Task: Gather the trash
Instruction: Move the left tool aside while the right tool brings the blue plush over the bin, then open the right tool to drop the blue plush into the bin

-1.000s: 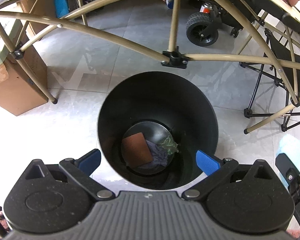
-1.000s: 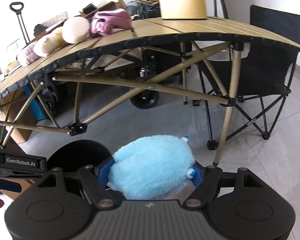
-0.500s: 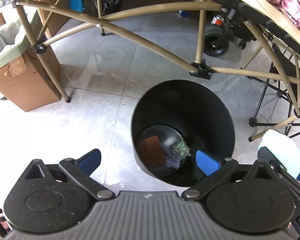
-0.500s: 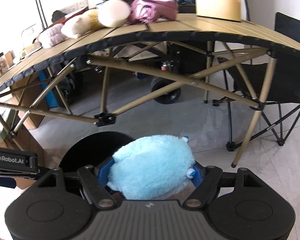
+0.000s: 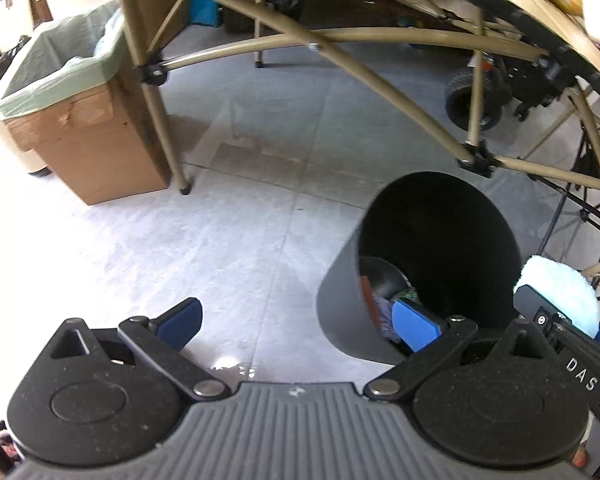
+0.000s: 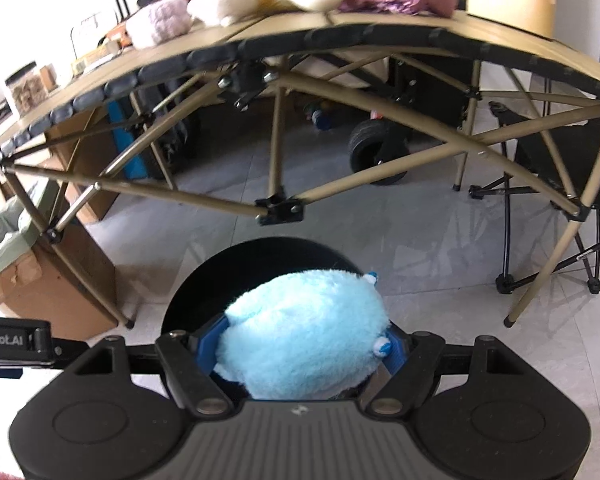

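Blue plush toy held over the black bin, ready to be dropped.

The right gripper is closed on the plush, its blue pads pressing the two sides, and in the right view the plush hangs in front of the open mouth of the bin, close to its near rim. The left gripper is wide open and holds nothing; it points at the floor just beside the bin, which already has some trash at the bottom. To do this step well, I think the plush should first be carried forward until it is over the middle of the opening, then lowered a little and released, because a soft round thing let go near the rim may catch there and roll out. The left gripper is better kept aside, away from the mouth.
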